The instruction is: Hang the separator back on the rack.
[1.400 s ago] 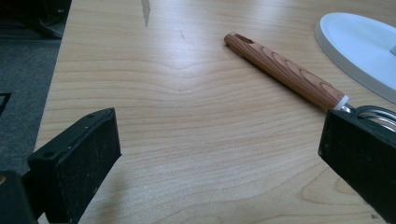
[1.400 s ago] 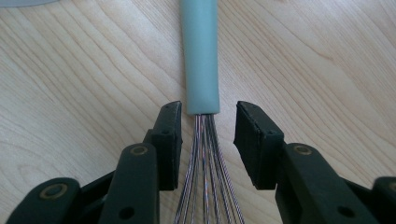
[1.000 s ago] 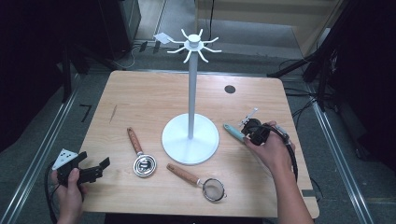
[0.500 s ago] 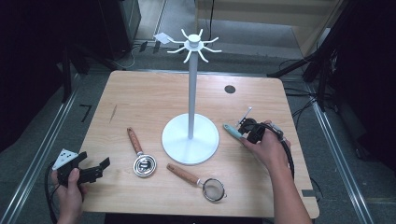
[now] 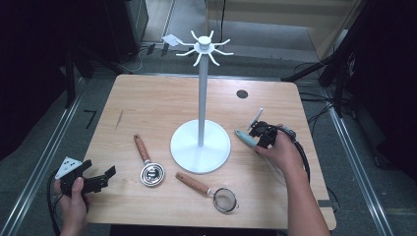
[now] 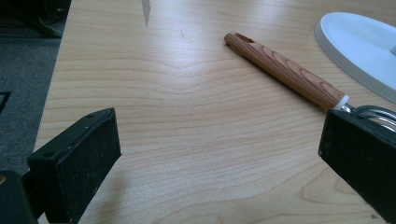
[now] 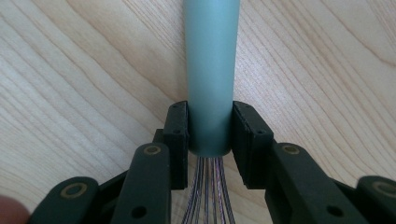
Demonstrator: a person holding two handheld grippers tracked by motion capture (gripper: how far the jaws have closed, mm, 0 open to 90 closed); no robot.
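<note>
My right gripper (image 7: 210, 135) is shut on the teal handle of a whisk (image 7: 210, 56), just above where its wires begin. In the high view this whisk (image 5: 244, 138) lies low over the wooden table (image 5: 147, 103), held by the right gripper (image 5: 258, 135) just right of the base of the white hook stand (image 5: 200, 146). At the table's front left corner my left gripper (image 5: 105, 178) stands open with nothing in it. In its own view the left gripper (image 6: 219, 163) faces bare wood, with a wooden-handled utensil (image 6: 285, 70) ahead on the right.
A wooden-handled utensil with a round metal head (image 5: 147, 162) lies left of the stand's base. A small strainer with a wooden handle (image 5: 206, 189) lies in front of it. A dark round hole (image 5: 241, 93) sits at the table's back right. Cables trail over the right edge.
My right hand has shifted a little to the left and lower with the whisk in its grip. The left hand has stayed put.
</note>
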